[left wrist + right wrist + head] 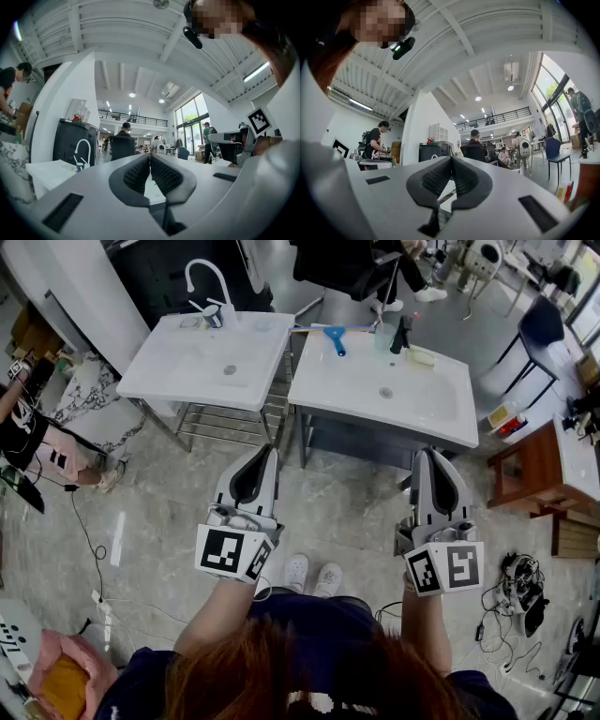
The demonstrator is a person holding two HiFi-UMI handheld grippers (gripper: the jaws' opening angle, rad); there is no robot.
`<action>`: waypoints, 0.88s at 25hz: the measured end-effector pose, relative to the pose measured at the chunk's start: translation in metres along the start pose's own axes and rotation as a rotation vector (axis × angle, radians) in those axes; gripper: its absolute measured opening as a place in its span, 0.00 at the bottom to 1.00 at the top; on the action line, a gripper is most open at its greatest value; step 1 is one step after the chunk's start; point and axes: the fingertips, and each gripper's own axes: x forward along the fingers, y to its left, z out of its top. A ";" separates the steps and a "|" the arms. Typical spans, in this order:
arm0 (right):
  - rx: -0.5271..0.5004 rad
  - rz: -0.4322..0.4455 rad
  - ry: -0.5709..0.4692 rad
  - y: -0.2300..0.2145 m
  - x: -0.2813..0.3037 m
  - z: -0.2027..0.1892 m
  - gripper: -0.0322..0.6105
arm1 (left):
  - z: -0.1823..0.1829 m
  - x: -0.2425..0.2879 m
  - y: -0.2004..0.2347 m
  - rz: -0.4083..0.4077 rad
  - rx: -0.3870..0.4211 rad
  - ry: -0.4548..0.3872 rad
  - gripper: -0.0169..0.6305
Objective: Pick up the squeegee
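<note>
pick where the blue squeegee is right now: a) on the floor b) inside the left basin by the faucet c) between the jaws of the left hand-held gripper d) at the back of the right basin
D: the squeegee lies at the back edge of the right basin, while the left hand-held gripper and the right hand-held gripper are shut and empty.

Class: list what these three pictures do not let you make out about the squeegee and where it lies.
- Squeegee, head view: too small to tell how its blade lies on the right sink.
- Left gripper view: no squeegee shows; the shut left gripper fills the lower frame with its body.
- Right gripper view: likewise, behind the shut right gripper.
</note>
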 end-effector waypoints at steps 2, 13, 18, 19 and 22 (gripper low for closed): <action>-0.012 0.004 0.000 -0.002 -0.002 0.002 0.07 | 0.001 0.000 -0.003 0.012 0.002 -0.001 0.06; 0.011 0.057 0.007 -0.031 -0.008 -0.001 0.07 | -0.005 0.009 -0.014 0.092 0.006 -0.011 0.06; 0.030 0.079 0.014 -0.046 -0.009 -0.009 0.07 | -0.010 0.015 -0.024 0.116 0.011 -0.013 0.06; 0.034 0.081 0.014 -0.048 -0.008 -0.011 0.07 | -0.012 0.016 -0.024 0.117 0.012 -0.010 0.06; 0.041 0.086 0.012 -0.052 0.002 -0.014 0.07 | -0.015 0.025 -0.018 0.127 0.013 -0.005 0.06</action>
